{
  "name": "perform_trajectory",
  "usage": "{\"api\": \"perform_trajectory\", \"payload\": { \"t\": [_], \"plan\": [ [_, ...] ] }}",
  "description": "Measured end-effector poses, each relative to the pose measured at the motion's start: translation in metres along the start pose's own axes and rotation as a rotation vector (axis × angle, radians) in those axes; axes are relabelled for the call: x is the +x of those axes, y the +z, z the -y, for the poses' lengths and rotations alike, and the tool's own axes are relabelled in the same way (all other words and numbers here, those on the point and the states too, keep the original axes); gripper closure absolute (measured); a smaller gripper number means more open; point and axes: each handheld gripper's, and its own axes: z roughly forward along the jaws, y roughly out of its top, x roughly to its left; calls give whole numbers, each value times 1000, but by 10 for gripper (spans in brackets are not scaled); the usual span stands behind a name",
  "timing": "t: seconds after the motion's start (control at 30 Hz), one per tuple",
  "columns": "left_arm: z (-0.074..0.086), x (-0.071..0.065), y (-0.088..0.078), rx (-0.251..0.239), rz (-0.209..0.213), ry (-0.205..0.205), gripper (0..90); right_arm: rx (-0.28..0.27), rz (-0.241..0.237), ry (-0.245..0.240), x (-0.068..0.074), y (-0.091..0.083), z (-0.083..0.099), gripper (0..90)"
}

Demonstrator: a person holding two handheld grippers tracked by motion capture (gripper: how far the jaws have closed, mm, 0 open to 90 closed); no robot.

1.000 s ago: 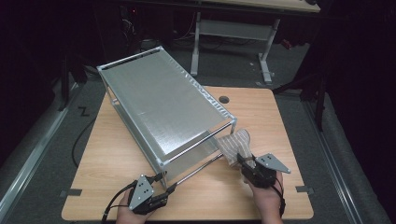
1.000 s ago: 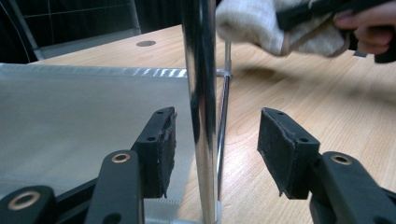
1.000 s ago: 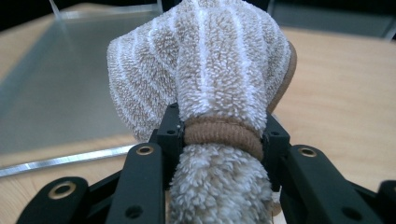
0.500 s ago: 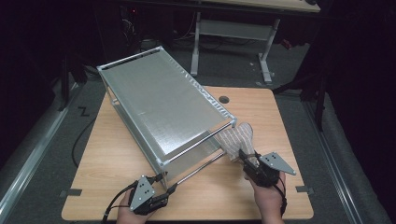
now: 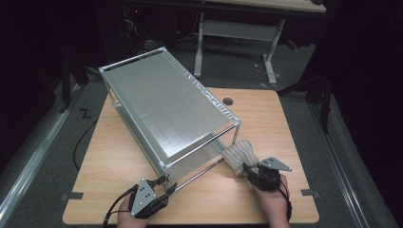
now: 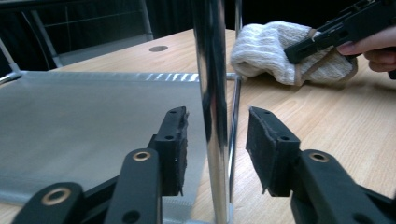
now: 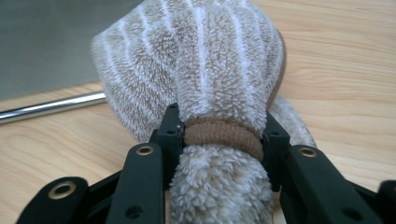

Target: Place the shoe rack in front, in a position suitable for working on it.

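Your right gripper (image 5: 248, 170), at the lower right of the high view, is clamped on a rolled beige-and-white striped towel (image 5: 240, 153); in the right gripper view the jaws pinch the towel (image 7: 205, 74) at the brown elastic band (image 7: 223, 132) wrapped round it, pads pressing in on both sides. The towel lies on the wooden table (image 5: 285, 128) just right of the rack's near right corner, its free end pointing toward the rack. Your left gripper (image 5: 166, 184) sits at the lower left of the high view, at the near corner of the metal shelf rack (image 5: 166, 107), which stands slantwise across the table from upper left to centre. In the left gripper view its jaws have just been closing and now stand at a middling gap around the rack's upright chrome post (image 6: 212, 116); the left pad looks close to the post, the right pad is clear of it, so the post is between them but not gripped. Behind that post, upper right of the same view, the towel (image 6: 271, 49) rests on the tabletop with the other gripper on it.
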Motion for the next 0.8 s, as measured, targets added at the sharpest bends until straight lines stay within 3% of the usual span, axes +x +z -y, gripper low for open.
{"api": "perform_trajectory", "payload": {
  "t": [0.07, 0.2, 0.3, 0.47, 0.67, 0.8],
  "plan": [
    [-1, 0, -1, -4, -13, 5, 653, -2, 47, -3, -5, -2, 0, 623],
    [-1, 0, -2, -7, -24, 6, 707, -40, 153, 37, -19, -10, 0, 626],
    [-1, -1, -3, -6, -22, 9, 734, -51, 182, 33, -24, -11, -1, 626],
    [1, -3, -13, -8, -51, 24, 747, -29, 143, -16, -16, 5, -7, 626],
    [3, -1, -22, -12, -86, 9, 771, -10, 104, -54, -5, 22, -13, 626],
    [4, -1, -25, -10, -95, -4, 774, -21, 47, -67, 2, 26, -17, 628]
  ]
}}
